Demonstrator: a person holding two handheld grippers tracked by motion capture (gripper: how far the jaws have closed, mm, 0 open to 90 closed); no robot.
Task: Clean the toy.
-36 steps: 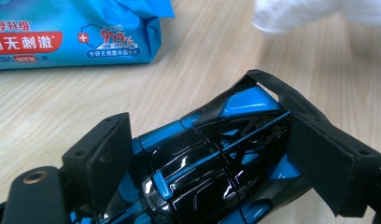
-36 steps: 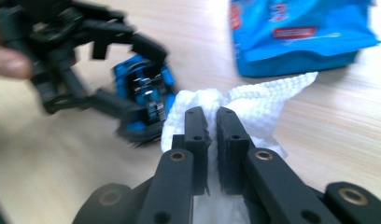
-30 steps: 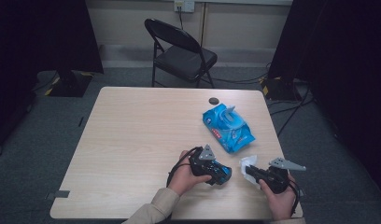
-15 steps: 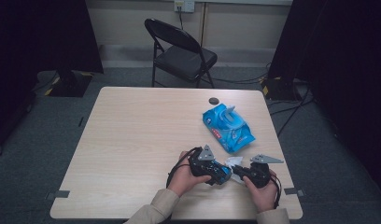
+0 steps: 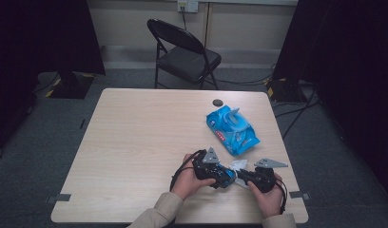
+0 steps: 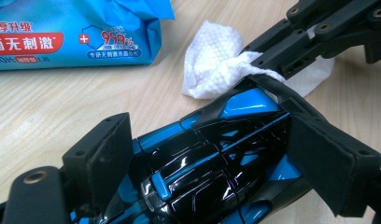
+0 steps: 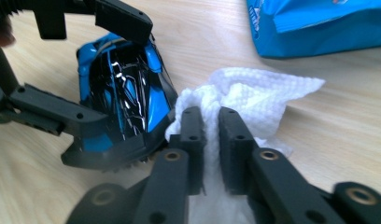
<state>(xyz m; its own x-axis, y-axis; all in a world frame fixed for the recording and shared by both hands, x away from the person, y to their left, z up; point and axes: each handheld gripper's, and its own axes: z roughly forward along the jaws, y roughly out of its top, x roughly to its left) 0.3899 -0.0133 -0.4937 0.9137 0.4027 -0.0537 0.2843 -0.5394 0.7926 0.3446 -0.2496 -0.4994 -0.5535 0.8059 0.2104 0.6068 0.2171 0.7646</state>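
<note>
Right gripper [image 7: 211, 122] pinches a white wipe [image 7: 254, 95] between narrow jaws that have just been easing apart, the cloth bunched against the nose of a blue and black shoe [image 7: 121, 88]. Left gripper [image 6: 226, 154] holds that shoe across its width, jaws wide, low over the table [image 5: 135, 142] near the front edge.

With the jaws loosening, the wipe could slip out as it rubs. Pushing hard on the toe could twist the shoe in the left grip, since only two pads hold its glossy sides. The loose flap of cloth could also snag under the sole.

Count: two grippers, one shoe, one wipe out, one blue wipe pack [image 5: 231, 129], one dark disc [image 5: 217, 102], one folding chair [image 5: 185, 54].
</note>
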